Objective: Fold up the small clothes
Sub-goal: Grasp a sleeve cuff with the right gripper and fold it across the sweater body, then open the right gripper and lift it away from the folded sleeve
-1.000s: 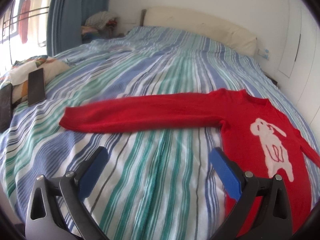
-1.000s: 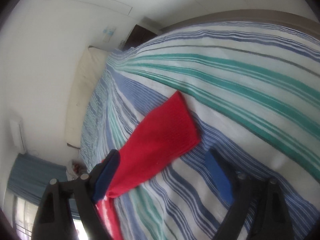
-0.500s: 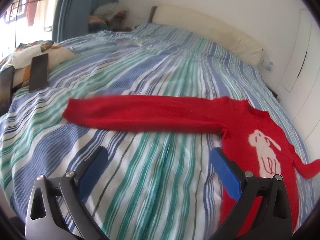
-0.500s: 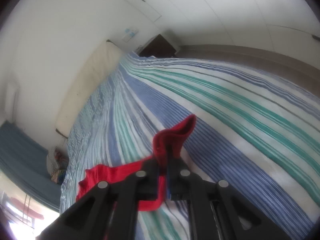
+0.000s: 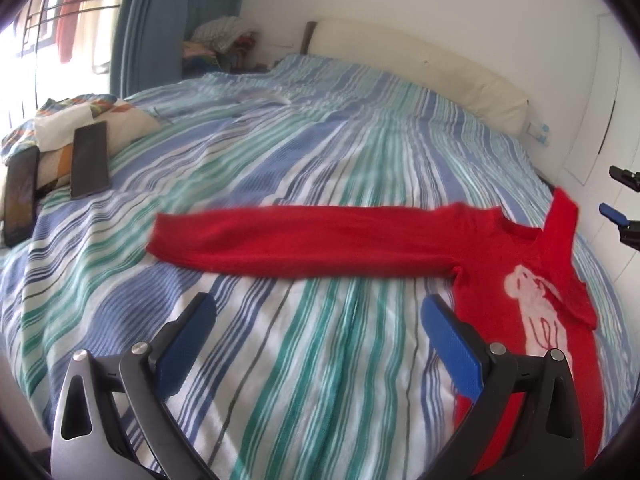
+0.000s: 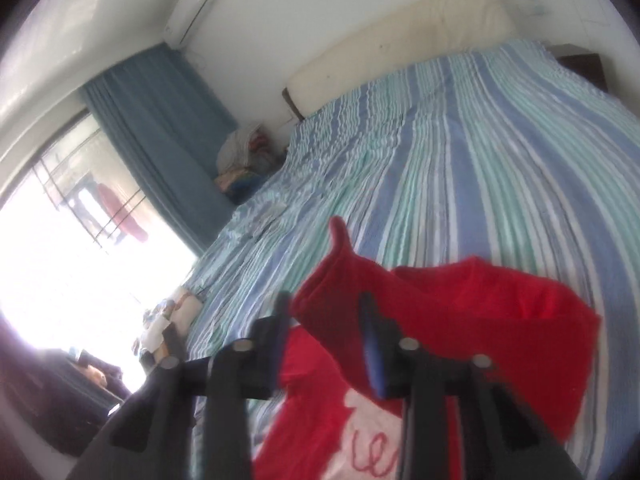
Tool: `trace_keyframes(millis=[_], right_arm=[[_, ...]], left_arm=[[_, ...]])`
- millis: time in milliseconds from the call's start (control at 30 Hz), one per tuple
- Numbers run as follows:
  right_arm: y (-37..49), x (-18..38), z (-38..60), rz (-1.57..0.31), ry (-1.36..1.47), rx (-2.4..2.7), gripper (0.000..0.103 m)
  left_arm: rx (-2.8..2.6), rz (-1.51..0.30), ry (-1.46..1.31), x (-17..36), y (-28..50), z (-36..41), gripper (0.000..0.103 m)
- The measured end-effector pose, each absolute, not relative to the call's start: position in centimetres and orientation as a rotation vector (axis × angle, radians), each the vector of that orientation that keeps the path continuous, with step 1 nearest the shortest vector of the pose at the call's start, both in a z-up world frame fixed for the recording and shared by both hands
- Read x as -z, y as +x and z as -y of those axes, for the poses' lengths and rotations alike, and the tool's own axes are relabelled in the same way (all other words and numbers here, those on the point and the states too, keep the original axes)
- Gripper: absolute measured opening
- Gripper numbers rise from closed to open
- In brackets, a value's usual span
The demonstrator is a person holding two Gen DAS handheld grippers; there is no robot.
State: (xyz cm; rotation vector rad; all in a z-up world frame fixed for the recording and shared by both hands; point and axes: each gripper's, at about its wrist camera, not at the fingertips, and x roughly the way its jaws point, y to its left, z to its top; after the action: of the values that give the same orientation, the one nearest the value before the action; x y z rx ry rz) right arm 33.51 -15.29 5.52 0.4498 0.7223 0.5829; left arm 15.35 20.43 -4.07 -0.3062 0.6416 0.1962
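Observation:
A small red sweater (image 5: 532, 280) with a white animal figure lies on the striped bed. Its left sleeve (image 5: 304, 240) stretches flat toward the left. My left gripper (image 5: 316, 340) is open and empty, hovering above the bedspread in front of that sleeve. In the right wrist view, the right sleeve (image 6: 420, 312) is lifted over the sweater's body (image 6: 320, 412), with the cuff standing between my right gripper's (image 6: 326, 320) parted fingers; the fingers are blurred. In the left wrist view the lifted sleeve (image 5: 560, 240) drapes across the chest, and the right gripper (image 5: 622, 208) shows at the right edge.
The striped bedspread (image 5: 320, 140) covers the bed. Two dark phones (image 5: 90, 160) lie on a patterned pillow at the left edge. A cream headboard cushion (image 5: 420, 60) runs along the wall. A clothes pile (image 5: 224, 44) sits by the blue curtain (image 5: 160, 28).
My right gripper closed on the right sleeve's cuff, lifted it and carried it over the sweater's body; its fingers now stand parted. My left gripper rose and drifted slightly, staying open.

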Motion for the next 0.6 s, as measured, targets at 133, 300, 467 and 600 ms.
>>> trace_keyframes(millis=[133,300,467,600], right_arm=[[33.4,-2.5,13.8,-0.736,0.507,-0.623,0.071],[31.3,-0.7,18.0,-0.764,0.431,-0.502,0.071],[27.2,2.6,24.6,-0.785,0.269,-0.298,0.072],[23.0,5.6,29.8,-0.807,0.179,-0.131,0.072]], left_arm=[[-0.189,-0.653,-0.359,4.2,15.5,-21.3,0.102],[-0.162,-0.696,-0.39,4.6,16.1,-21.1,0.102],[-0.141,-0.717,-0.32,4.8,16.3,-19.6,0.102],[-0.128,-0.736,-0.281,5.2,16.4,-18.6,0.102]])
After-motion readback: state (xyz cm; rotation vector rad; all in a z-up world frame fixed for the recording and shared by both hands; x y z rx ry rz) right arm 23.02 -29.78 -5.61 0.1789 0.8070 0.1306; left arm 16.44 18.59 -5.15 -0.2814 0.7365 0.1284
